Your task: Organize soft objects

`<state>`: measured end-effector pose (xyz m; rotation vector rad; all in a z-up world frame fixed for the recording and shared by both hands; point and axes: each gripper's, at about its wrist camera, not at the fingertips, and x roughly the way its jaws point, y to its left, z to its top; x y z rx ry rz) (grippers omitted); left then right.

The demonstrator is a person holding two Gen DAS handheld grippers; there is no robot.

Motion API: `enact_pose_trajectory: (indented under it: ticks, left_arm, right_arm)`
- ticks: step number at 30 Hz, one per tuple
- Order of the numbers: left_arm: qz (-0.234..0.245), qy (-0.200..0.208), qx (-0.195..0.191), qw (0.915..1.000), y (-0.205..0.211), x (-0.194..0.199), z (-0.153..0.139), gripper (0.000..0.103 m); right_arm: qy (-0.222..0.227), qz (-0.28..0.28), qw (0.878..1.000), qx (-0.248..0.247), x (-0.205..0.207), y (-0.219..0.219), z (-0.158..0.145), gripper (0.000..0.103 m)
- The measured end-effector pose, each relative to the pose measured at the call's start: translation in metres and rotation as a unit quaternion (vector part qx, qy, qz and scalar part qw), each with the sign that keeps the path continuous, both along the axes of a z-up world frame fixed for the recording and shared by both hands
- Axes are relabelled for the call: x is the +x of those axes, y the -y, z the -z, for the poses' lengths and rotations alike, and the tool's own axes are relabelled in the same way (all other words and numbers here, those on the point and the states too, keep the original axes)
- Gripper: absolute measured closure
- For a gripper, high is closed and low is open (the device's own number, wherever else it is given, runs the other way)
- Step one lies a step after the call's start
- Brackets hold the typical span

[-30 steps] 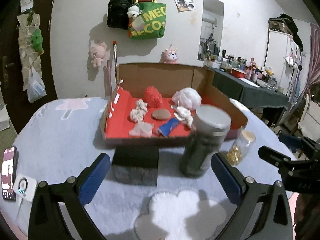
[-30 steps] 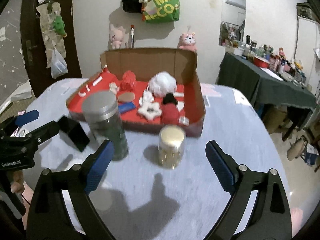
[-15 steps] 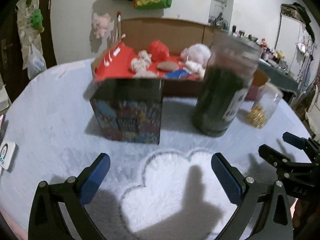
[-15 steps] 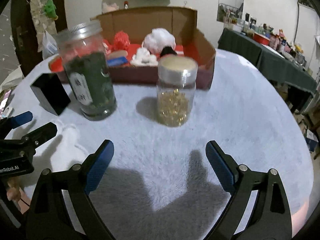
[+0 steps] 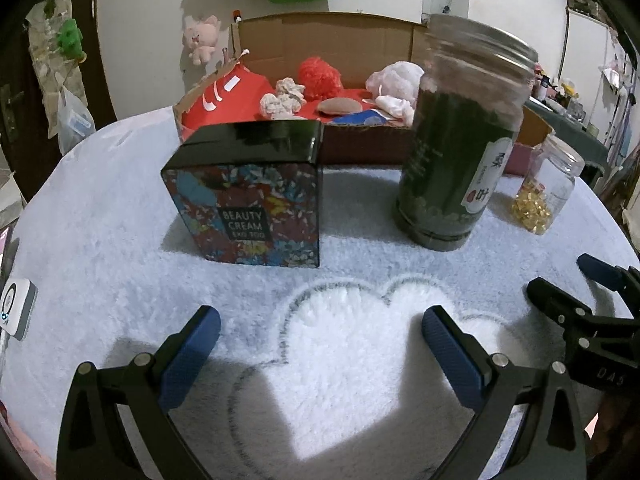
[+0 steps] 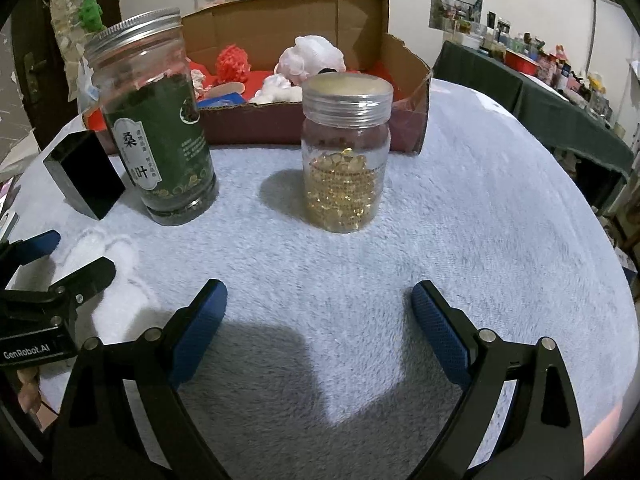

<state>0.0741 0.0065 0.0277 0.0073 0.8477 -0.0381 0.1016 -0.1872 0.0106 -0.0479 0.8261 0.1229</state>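
Soft objects [image 5: 320, 72] are all piled in the cardboard box [image 5: 340, 32] at the back of the worktop [image 6: 460, 220]: a fuzzy red ball [image 6: 233, 62], a big white fluffy one [image 6: 314, 58], some smaller whitish lumps [image 5: 282, 98] and a flat brown pad [image 5: 339, 106], all sitting on the box's red lining. In front of the box we've got a row of hard stuff standing upright on the pale fluffy cover: a black Beauty Cream box [image 5: 252, 208], a tall jar of dark green leaves [image 6: 156, 128] with a metal lid, and a smaller clear jar of gold capsules [image 6: 346, 152]. The two jars are near each other but not touching.

We're holding both tools low over the cover, well short of the box. Left gripper [image 5: 318, 338] has its blue-padded fingers [image 5: 192, 354] spread wide with nothing between them, hovering over a white cloud-shaped patch [image 5: 360, 360]. Right gripper [image 6: 318, 316] is the same deal, fingers [image 6: 438, 332] released and wide apart, pointing at the capsule jar.
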Motion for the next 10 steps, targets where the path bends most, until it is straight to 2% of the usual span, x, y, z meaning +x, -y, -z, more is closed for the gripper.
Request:
enact_pose_trajectory:
  ticks: [10]
  left_arm:
    - [-0.001, 0.0, -0.004, 1.0, -0.0009, 0.0035, -0.0004, 0.0]
  right_arm:
    - [0.0, 0.0, 1.0, 0.001, -0.0004, 0.0, 0.0001, 0.008]
